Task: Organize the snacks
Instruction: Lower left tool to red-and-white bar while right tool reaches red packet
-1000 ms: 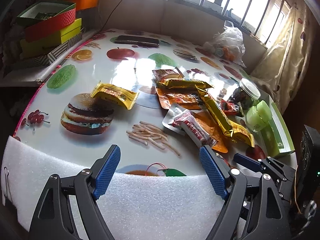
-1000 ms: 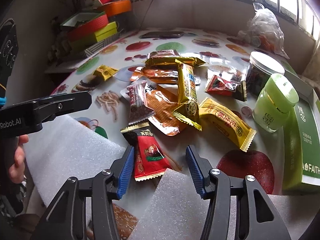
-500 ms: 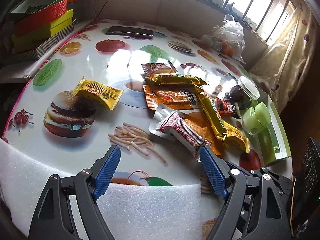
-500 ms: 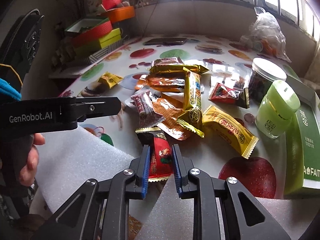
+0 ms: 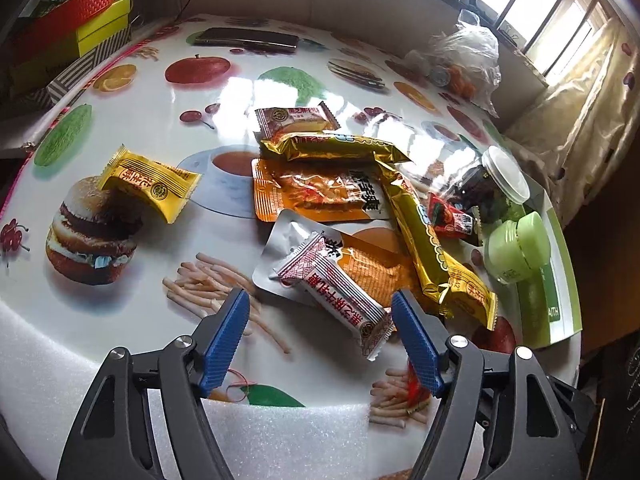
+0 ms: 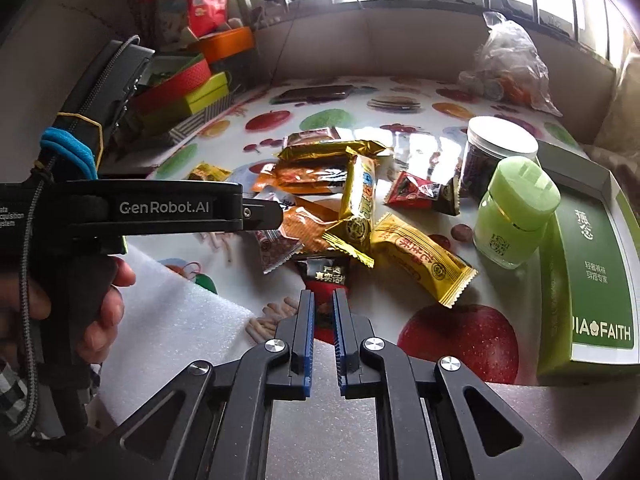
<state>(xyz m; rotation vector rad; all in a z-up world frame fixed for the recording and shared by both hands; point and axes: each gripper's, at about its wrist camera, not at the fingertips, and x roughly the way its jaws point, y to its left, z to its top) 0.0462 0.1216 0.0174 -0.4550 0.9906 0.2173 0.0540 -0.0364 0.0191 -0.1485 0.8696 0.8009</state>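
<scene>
A pile of snack packets lies mid-table: gold bars [image 5: 416, 216], orange pouches [image 5: 320, 196] and a white-and-red packet [image 5: 332, 292]. A yellow packet [image 5: 152, 184] lies apart on the left. My left gripper [image 5: 320, 336] hangs over the near end of the white-and-red packet. Its jaws are closing, with the packet's tip between them and the pads clear of it. My right gripper [image 6: 323, 295] is shut on a red-and-black packet [image 6: 325, 272] at the pile's near edge. The left gripper [image 6: 274, 214] also shows side-on in the right wrist view, held by a hand [image 6: 100, 312].
A green jar [image 6: 516, 216], a dark jar with a white lid [image 6: 496, 152] and a green box [image 6: 592, 280] stand at the right. A plastic bag [image 5: 468, 56], a phone [image 5: 248, 38] and stacked boxes [image 5: 80, 24] sit at the back. White foam [image 6: 168, 320] covers the near edge.
The right gripper closed on the red-and-black packet and rose a little with it. The left gripper moved forward over the pile to the white-and-red packet, its jaws narrowing slightly.
</scene>
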